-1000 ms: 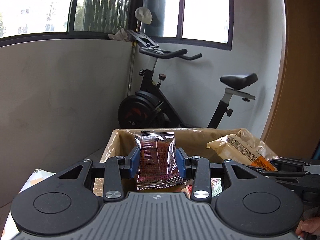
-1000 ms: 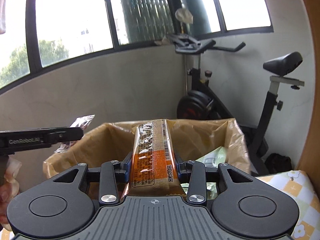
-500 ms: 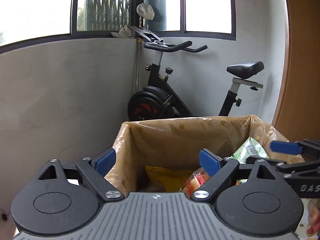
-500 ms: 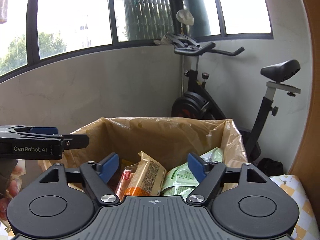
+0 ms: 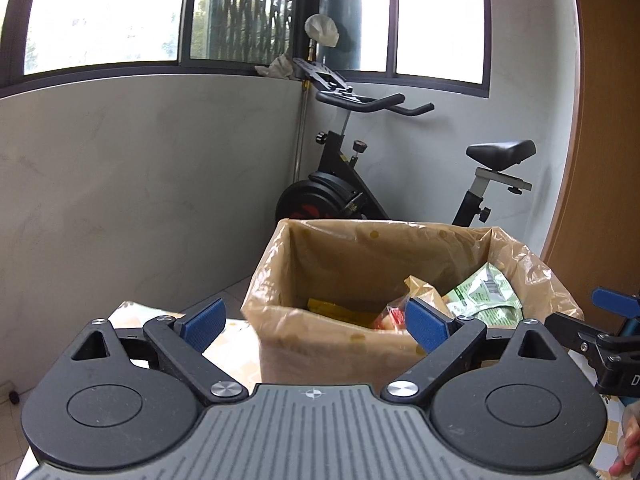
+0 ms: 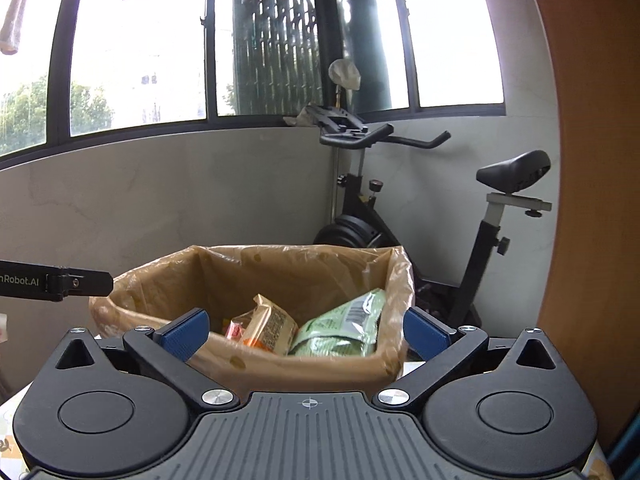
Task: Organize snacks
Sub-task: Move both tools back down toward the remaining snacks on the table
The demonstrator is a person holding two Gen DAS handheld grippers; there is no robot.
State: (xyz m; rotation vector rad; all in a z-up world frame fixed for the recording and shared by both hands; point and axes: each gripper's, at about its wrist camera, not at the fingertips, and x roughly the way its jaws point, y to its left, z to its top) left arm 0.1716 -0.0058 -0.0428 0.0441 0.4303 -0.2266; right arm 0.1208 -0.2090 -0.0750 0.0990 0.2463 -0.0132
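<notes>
Both tongs empty, snacks in the box

Left tongs (image 5: 314, 322) and right tongs (image 6: 306, 330) are opening, nothing between; one brown plastic-lined cardboard box (image 6: 304, 372), frame centre, holds three visible packets: green foil pouch (image 6: 344, 326), tan-orange wrapper (image 6: 266, 330), red packet (image 6: 234, 330).

The left gripper (image 5: 314, 322) pointed forward and slightly down, its jaws opening wide with nothing between the blue pads (image 5: 202, 322). The right gripper (image 6: 307, 330) pointed nearly level alongside it, jaws likewise opening and empty. Each gripper's arm showed at the edge of the other's view, and fingertips (image 5: 626, 446) of a hand showed at the left view's lower right corner
</notes>
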